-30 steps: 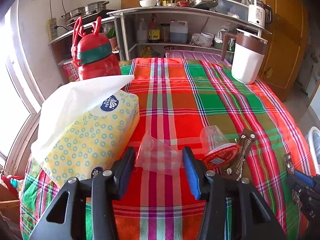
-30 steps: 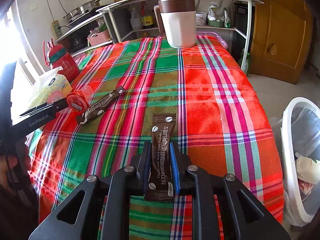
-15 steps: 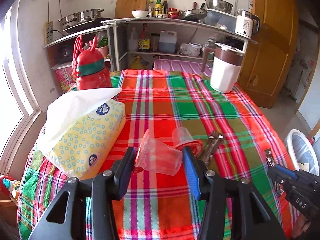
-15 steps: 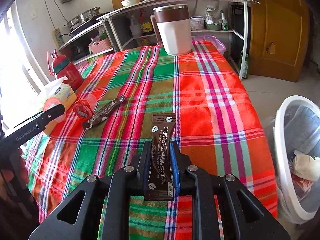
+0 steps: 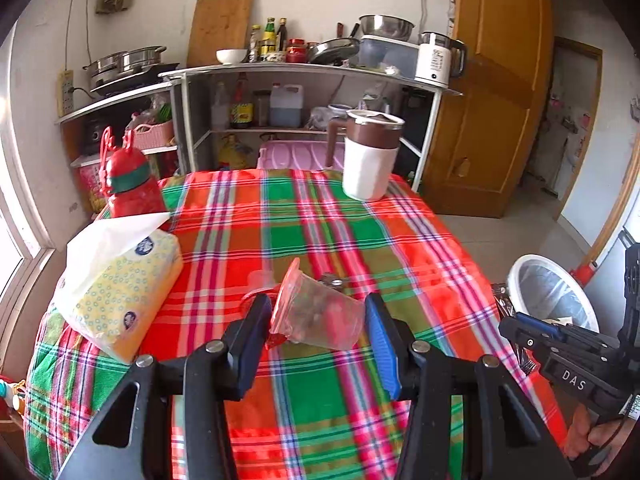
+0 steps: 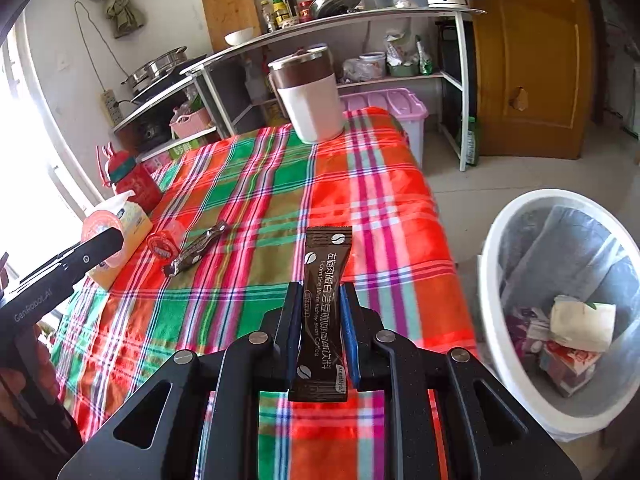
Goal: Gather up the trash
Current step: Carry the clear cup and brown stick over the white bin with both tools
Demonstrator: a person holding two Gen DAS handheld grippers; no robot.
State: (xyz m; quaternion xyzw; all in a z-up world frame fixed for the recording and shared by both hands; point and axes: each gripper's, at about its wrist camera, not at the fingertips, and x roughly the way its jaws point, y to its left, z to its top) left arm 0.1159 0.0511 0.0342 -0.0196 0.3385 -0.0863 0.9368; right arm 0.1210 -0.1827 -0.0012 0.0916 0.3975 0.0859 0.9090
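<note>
My left gripper (image 5: 318, 316) is shut on a clear plastic cup (image 5: 316, 314), lying sideways between the fingers, lifted above the plaid tablecloth (image 5: 320, 220). My right gripper (image 6: 320, 308) is shut on a brown coffee sachet (image 6: 324, 312) held above the table's right edge. A white trash bin (image 6: 560, 312) with trash inside stands on the floor to the right; it also shows in the left wrist view (image 5: 548, 296). On the table lie a small cup with a red lid (image 6: 162, 242) and a dark wrapper (image 6: 196, 248).
A yellow tissue pack (image 5: 120, 292) and a red bottle (image 5: 132, 184) stand at the table's left. A white-and-brown jug (image 5: 370, 160) stands at the far edge. Kitchen shelves (image 5: 304, 76) and a wooden door (image 5: 500, 92) are behind.
Both grippers have risen and drawn back from the table with their loads. The right gripper has swung toward the trash bin, which now shows more fully.
</note>
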